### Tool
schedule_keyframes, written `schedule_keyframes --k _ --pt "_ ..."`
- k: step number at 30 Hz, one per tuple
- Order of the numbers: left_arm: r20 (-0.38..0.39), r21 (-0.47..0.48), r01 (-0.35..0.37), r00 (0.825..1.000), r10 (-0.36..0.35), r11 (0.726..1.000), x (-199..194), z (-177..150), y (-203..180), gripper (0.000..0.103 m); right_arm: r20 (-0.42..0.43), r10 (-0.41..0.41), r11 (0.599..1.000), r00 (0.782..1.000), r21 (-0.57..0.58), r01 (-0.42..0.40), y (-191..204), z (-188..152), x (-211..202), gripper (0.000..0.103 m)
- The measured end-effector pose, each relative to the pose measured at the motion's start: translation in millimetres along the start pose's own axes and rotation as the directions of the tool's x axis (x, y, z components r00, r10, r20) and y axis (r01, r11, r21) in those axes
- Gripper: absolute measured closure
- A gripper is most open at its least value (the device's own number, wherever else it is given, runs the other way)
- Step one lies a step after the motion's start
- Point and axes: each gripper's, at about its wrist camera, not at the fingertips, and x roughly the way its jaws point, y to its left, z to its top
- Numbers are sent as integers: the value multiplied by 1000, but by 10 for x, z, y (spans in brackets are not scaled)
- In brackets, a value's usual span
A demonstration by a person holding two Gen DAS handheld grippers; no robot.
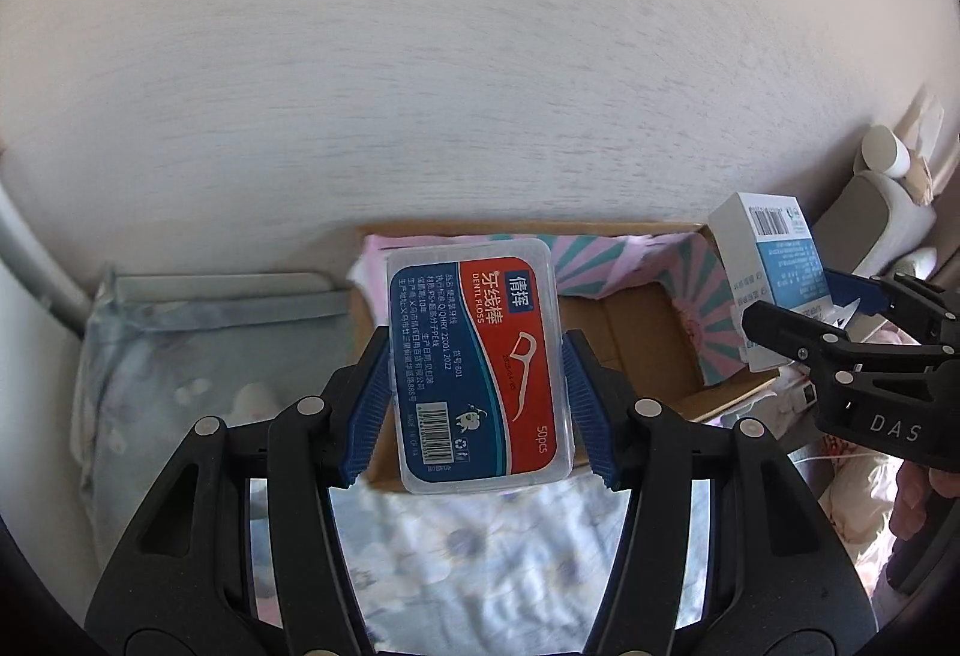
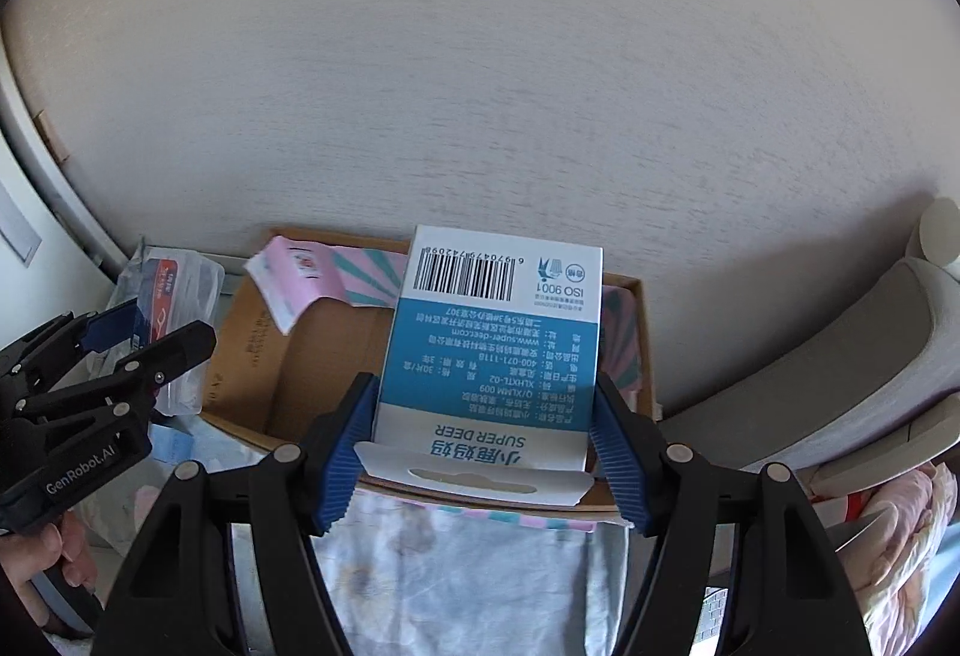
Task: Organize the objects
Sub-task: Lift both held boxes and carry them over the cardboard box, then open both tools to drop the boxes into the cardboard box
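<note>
My left gripper (image 1: 477, 404) is shut on a clear plastic dental floss box (image 1: 474, 362) with a red and blue label, held above the near edge of an open cardboard box (image 1: 636, 332). My right gripper (image 2: 486, 440) is shut on a white and blue Super Deer carton (image 2: 492, 350), held above the same cardboard box (image 2: 312, 356). The carton (image 1: 771, 272) and right gripper (image 1: 840, 320) show at the right of the left wrist view. The floss box (image 2: 180, 308) and left gripper (image 2: 120, 350) show at the left of the right wrist view.
The cardboard box is lined with pink and teal striped paper (image 1: 606, 260) and sits against a pale wall (image 1: 480, 56) on a floral bedsheet (image 1: 480, 548). A pink packet (image 2: 300, 284) leans in its left corner. A grey and white cushion (image 2: 840, 374) lies to the right.
</note>
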Motion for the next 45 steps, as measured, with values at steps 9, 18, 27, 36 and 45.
schedule_keyframes --k 9,18,27,36,45 --pt "-49 21 19 999 -18 1000 288 47 -269 51 -45 4 999 999 55 -2 -264 -7 197 38" --pt "-111 39 3 994 2 999 536 193 -192 51 -120 29 995 992 95 -17 -370 59 453 38" --pt "-223 65 18 975 -3 998 988 328 -36 51 -226 87 993 970 102 -65 -423 102 884 38" --pt "-299 167 17 954 34 986 1303 338 -72 51 -328 115 993 937 65 -99 -303 28 1207 38" --pt "-336 218 30 941 46 976 1492 281 -69 51 -374 121 992 920 66 -104 -289 -88 1311 38"
